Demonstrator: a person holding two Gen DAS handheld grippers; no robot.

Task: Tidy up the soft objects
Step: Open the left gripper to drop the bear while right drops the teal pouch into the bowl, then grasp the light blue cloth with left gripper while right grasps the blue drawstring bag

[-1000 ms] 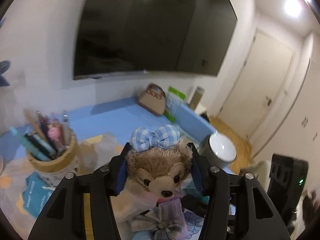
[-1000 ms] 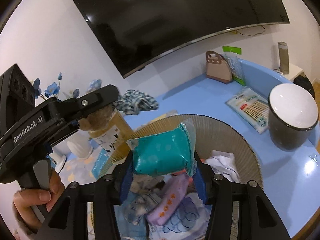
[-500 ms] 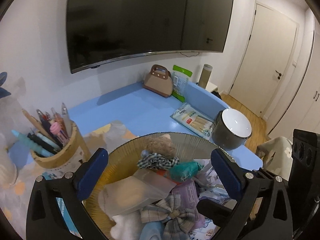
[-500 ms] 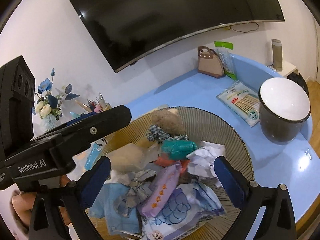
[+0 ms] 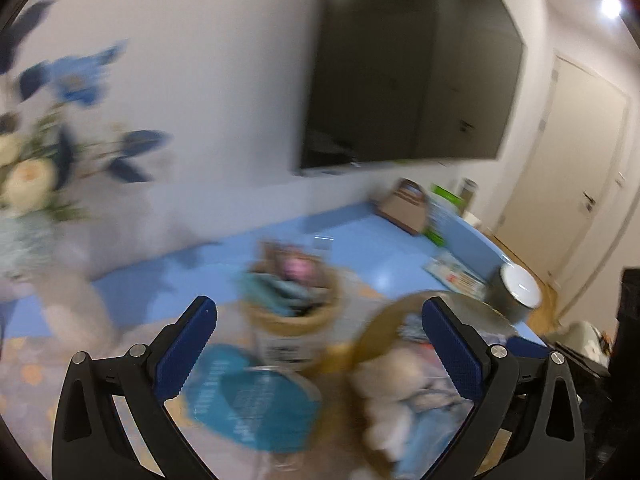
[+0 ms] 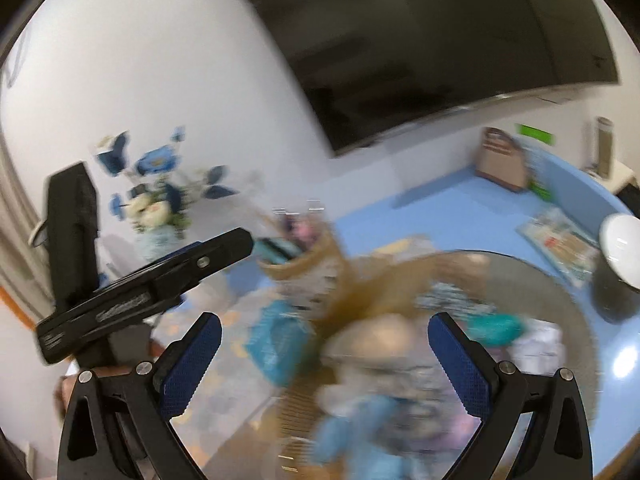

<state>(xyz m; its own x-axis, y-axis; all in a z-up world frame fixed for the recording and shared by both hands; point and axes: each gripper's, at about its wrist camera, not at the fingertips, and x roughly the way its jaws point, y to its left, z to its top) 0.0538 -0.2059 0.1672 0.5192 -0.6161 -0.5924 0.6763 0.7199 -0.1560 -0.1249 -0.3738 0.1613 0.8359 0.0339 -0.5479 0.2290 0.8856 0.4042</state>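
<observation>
Both views are smeared by motion. My left gripper (image 5: pixel 318 344) is open and empty above the table mat. The round woven basket (image 5: pixel 376 344) of soft things lies at its lower right, with a pale plush (image 5: pixel 394 372) at the rim. My right gripper (image 6: pixel 324 354) is also open and empty, over the basket's (image 6: pixel 568 292) left edge. Inside the basket I make out a teal pack (image 6: pixel 496 328), a pale plush (image 6: pixel 380 332) and blue cloth (image 6: pixel 360 432). The left gripper (image 6: pixel 224 248) shows from the side at the left of the right wrist view.
A pen cup (image 5: pixel 292 304) stands just ahead of the left gripper, with a teal packet (image 5: pixel 252 404) below it. A vase of blue and white flowers (image 5: pixel 36 176) stands at far left. A grey pot with a white lid (image 5: pixel 516 292), a small bag (image 5: pixel 404 208) and a snack pack (image 6: pixel 560 240) stand to the right on the blue table (image 5: pixel 360 248).
Both grippers opened and dropped the plush bear and the teal pack into the basket. Since then both have swung left, the left one much further, off the basket toward the pen cup.
</observation>
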